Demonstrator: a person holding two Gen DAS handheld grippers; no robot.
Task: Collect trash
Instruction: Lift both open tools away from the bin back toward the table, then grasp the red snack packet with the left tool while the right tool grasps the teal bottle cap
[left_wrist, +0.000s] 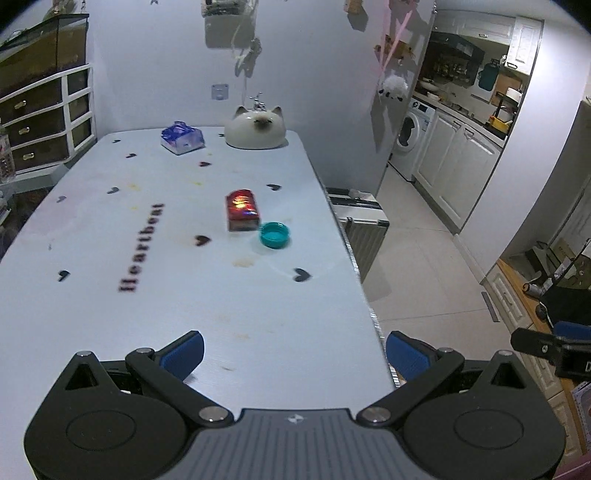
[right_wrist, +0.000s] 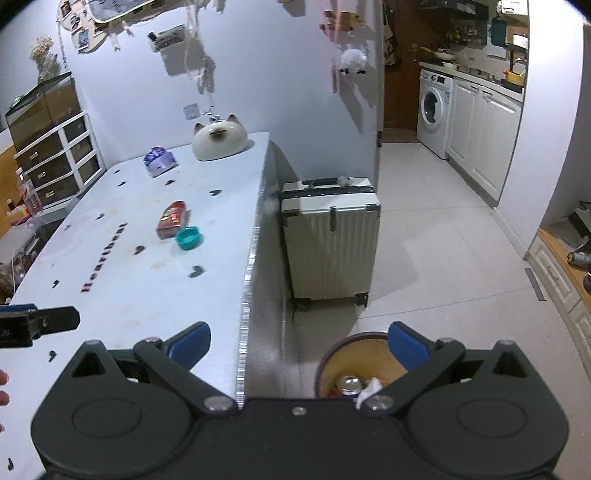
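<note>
Since both your left gripper (left_wrist: 293, 354) and right gripper (right_wrist: 299, 343) hang spread and empty, a rushed grab could knock the teal cap (left_wrist: 274, 235) off the table (left_wrist: 110, 295).

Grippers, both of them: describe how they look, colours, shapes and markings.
The left gripper and right gripper match: black linkage arms with silver pivot pins, round black housings with triangular cut-outs, and blue ribbed fingertips. The left's centre plate is grey, ridged, with a small white logo.

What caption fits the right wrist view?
Open right tongs straddle the table edge above a bin; red packet and teal cap remain.
</note>
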